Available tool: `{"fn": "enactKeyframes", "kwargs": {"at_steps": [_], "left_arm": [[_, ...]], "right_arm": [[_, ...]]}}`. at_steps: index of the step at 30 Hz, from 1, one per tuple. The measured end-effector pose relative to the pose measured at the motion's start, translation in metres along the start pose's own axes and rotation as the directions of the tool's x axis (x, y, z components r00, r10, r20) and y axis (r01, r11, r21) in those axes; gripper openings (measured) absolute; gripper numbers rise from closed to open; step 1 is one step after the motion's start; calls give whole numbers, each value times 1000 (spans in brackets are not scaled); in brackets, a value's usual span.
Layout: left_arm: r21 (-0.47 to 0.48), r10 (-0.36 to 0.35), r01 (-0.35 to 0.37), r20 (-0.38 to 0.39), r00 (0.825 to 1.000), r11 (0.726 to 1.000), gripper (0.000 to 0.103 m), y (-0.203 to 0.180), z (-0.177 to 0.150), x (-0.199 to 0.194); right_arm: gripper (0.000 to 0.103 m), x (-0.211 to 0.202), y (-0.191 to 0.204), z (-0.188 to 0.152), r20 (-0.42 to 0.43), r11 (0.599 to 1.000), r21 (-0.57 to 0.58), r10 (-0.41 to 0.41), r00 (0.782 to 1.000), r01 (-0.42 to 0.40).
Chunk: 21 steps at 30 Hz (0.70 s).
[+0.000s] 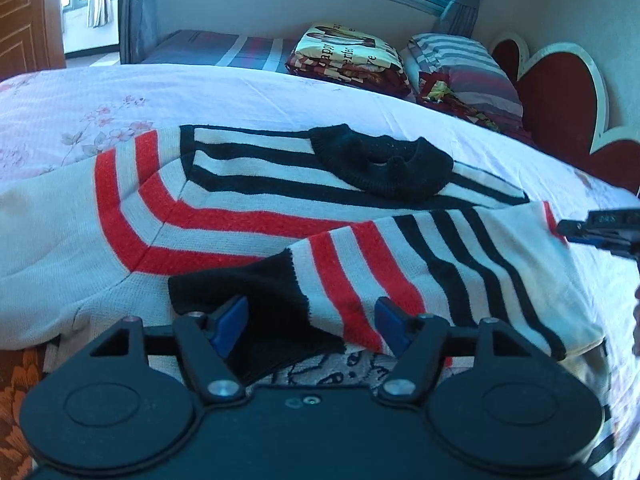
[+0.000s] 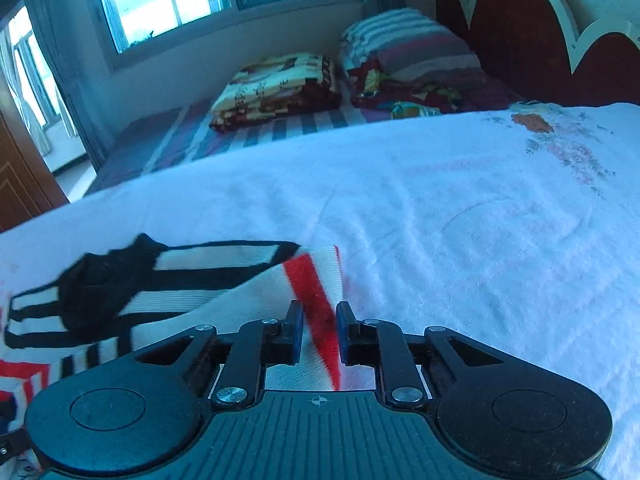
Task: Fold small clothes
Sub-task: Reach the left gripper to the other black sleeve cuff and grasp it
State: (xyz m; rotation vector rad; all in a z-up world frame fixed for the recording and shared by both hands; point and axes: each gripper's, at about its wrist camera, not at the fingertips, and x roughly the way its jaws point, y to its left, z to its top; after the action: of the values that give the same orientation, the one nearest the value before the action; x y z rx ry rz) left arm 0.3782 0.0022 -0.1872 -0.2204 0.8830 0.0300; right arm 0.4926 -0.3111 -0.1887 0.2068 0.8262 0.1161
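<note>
While the striped sweater (image 1: 256, 208) lies flat on the bed (image 1: 80, 96), its black cuff (image 1: 256, 304) sits between the spread left tool (image 1: 310, 326), unheld. If the right tool (image 2: 316, 332), pinching the red-striped fold, is pulled, the folded sleeve could be dragged askew.

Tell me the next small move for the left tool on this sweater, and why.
Probably close the left tool on the black cuff. Its fingers stand wide apart with the folded sleeve's cuff lying between them, ungripped, while the right tool looks nearly shut on the sweater edge. Gripping the cuff would let both tools carry the fold.
</note>
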Motion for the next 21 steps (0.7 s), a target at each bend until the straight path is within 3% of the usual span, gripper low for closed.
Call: {"fn": "enactKeyframes", "kwargs": {"at_steps": [3, 5, 6, 7, 11, 15, 21], "left_arm": [[-23, 0, 0, 2, 1000, 1000, 74, 4, -1, -8], [-16, 8, -8, 11, 1000, 1000, 81, 6, -4, -11], [-8, 13, -13, 7, 1000, 1000, 81, 7, -6, -11], [-1, 17, -17, -6, 1000, 1000, 81, 8, -8, -8], [5, 8, -8, -11, 1000, 1000, 81, 14, -8, -8], [-114, -5, 4, -7, 1000, 993, 80, 41, -7, -30], [-249, 95, -95, -13, 995, 964, 81, 109, -20, -67]], "right_arm": [[24, -15, 18, -9, 4, 999, -29, 39, 999, -39], [36, -23, 36, -19, 4, 996, -68, 56, 998, -56], [47, -25, 45, -26, -2, 994, -91, 66, 998, -66], [50, -26, 53, -33, -7, 991, -109, 76, 997, -76], [50, -14, 87, -62, -78, 974, -215, 62, 995, -78], [50, -16, 97, -71, -84, 974, -206, 75, 994, -91], [50, -36, 132, -72, -68, 964, -198, 166, 984, -177]]}}
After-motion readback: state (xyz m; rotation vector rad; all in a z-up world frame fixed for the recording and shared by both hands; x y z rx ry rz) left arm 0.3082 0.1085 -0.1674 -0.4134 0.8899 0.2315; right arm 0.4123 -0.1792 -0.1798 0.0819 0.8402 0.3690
